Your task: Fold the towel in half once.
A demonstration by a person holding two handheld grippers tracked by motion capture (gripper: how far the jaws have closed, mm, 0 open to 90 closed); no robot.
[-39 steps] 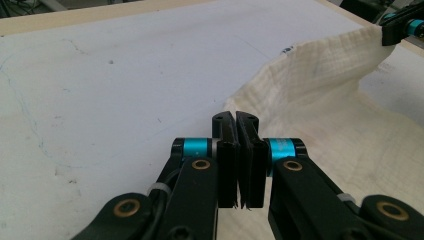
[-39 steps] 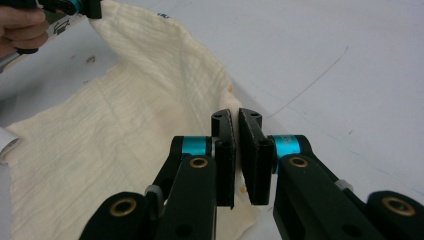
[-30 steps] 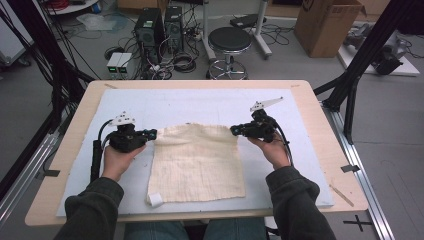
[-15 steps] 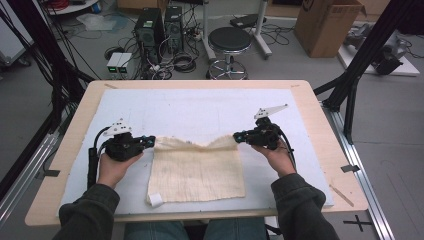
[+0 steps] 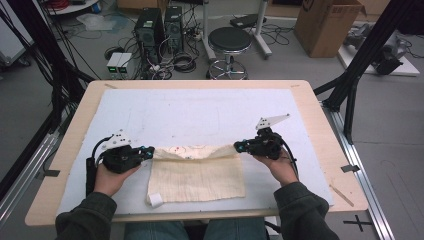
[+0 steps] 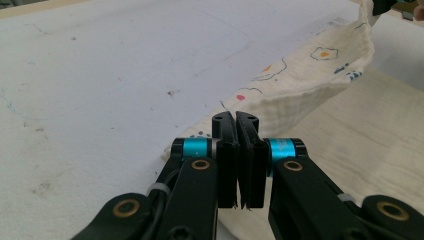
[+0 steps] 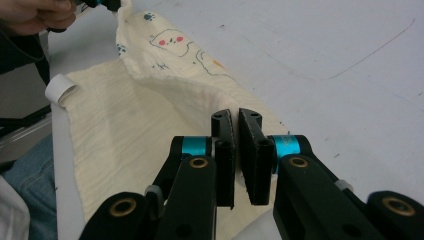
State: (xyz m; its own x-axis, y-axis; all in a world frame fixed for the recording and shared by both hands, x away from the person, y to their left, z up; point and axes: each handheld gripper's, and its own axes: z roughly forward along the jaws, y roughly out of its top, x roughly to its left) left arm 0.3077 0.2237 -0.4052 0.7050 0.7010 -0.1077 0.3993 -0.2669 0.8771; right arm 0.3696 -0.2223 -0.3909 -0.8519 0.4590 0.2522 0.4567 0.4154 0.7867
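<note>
Two grippers are seen clamped on the far corners of a cream muslin cloth [image 5: 197,172] that lies near the front edge of a pale blue mat [image 5: 200,115] on a wooden table [image 5: 320,125]. In the high view, the left gripper [image 5: 149,150] is held at the cloth's far left corner and the right gripper [image 5: 238,146] at its far right corner. The far edge is lifted between them and turned toward the person, so that a printed underside with small drawn figures and red dots is exposed as a narrow band, while the near part of the cloth rests flat on the mat. A small white label [image 5: 156,200] is seen at the cloth's near left corner.

In the left gripper view, the jaws of the left gripper [image 6: 235,120] are closed almost together, with the cloth's corner [image 6: 300,95] pinched between them; the raised edge runs away toward the right gripper at the upper right of that view. In the right gripper view, the right gripper [image 7: 236,117] is likewise shut to a thin gap on the cloth [image 7: 165,85], and the folded edge rises to the far corner, where the other hand [image 7: 35,15] is seen.
</note>
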